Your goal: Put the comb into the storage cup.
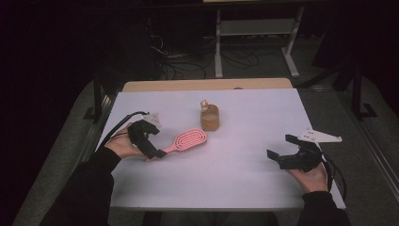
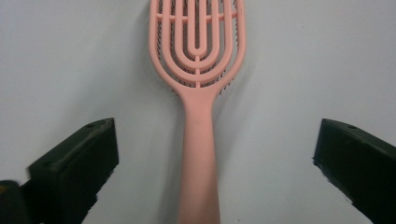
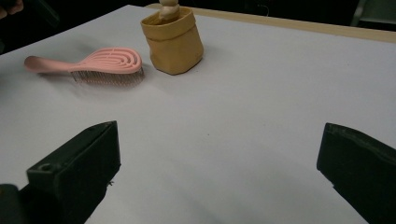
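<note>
A pink vented hairbrush [image 1: 188,139] lies bristles down on the white table [image 1: 226,179], left of the middle. Its handle points toward my left gripper [image 1: 157,152]. In the left gripper view the handle [image 2: 198,154] runs up between the two black jaws, which stand wide apart and clear of it on both sides, so my left gripper [image 2: 217,128] is open. My right gripper [image 1: 280,146] rests near the table's right front, open and holding nothing. The right gripper view shows its jaws [image 3: 219,128] wide over bare table, with the brush [image 3: 107,63] far off at the upper left.
A small tan pouch [image 1: 210,117] with a pale object sticking out of its top stands upright just behind the brush head [image 3: 173,42]. A wooden strip [image 1: 207,84] edges the table's far side. Beyond it are a dark floor, cables and a white frame.
</note>
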The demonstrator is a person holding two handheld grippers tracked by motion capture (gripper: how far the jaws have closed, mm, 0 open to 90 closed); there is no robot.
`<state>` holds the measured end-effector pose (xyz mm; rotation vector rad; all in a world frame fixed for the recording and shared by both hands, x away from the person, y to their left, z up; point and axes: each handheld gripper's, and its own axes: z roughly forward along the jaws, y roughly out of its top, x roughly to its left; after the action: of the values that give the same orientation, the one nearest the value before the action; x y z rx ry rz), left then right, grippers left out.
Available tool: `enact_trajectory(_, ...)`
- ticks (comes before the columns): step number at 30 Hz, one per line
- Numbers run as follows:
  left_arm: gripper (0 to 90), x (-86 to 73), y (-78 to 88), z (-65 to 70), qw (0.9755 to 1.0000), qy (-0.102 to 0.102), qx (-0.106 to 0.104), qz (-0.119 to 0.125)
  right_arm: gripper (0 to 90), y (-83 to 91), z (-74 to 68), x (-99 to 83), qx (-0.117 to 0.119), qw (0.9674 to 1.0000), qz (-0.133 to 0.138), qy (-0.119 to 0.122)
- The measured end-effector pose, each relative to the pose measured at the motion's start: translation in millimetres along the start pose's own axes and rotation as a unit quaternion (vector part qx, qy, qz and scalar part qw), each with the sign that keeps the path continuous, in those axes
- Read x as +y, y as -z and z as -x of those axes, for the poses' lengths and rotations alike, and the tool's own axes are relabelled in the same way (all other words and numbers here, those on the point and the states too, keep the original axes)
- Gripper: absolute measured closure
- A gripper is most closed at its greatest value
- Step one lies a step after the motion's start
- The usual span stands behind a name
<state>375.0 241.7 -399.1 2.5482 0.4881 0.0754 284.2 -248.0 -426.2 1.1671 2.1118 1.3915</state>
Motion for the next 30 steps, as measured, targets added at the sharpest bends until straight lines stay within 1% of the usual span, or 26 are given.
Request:
enact_trajectory(2, 0.0, 0.5, -3.6, 0.4, 1.0, 0.003, -0.003, 0.001, 0.0, 0.1, 0.1, 0.0, 0.0, 1.0, 0.0, 0.0)
enact_trajectory(6, 0.0, 1.5, -12.3, 0.6, 0.9999, -0.002, -0.004, -0.011, 0.0, 0.2, 0.1, 0.1, 0.0, 1.0, 0.0, 0.0)
enact_trajectory(10, 0.0, 2.7, -19.4, -0.7, 0.9998, -0.004, -0.011, -0.014, 0.0, 0.3, 0.2, 0.2, 0.0, 1.0, 0.001, 0.001)
enact_trajectory(12, 0.0, 2.7, -24.6, -1.2, 0.9996, -0.005, -0.012, -0.023, 0.0, 0.2, 0.1, 0.2, 0.001, 1.0, 0.0, 0.001)
enact_trajectory(15, 0.8, 2.6, -30.2, -1.7, 0.9994, -0.008, -0.012, -0.031, 0.0, 0.2, 0.2, 0.2, 0.001, 1.0, 0.0, 0.001)
enact_trajectory(19, 4.5, 2.8, -35.2, -2.5, 0.9995, -0.012, -0.011, -0.028, 0.0, 0.1, 0.2, 0.3, 0.001, 1.0, 0.0, 0.001)
enact_trajectory(25, 9.1, 1.5, -40.1, -6.3, 0.9995, -0.011, -0.004, -0.028, 0.0, 0.3, 0.2, 0.3, 0.001, 1.0, 0.0, 0.002)
enact_trajectory(27, 12.0, 1.1, -40.6, -7.3, 0.9996, -0.008, -0.003, -0.026, 0.0, 0.3, 0.3, 0.3, 0.001, 1.0, 0.001, 0.002)
enact_trajectory(29, 13.6, -0.3, -41.3, -9.3, 0.9998, 0.001, -0.004, -0.019, 0.0, 0.3, 0.4, 0.3, 0.001, 1.0, 0.001, 0.002)
enact_trajectory(30, 14.0, -1.5, -42.1, -10.8, 0.9998, 0.004, -0.004, -0.02, 0.0, 0.3, 0.4, 0.3, 0.001, 1.0, 0.001, 0.002)
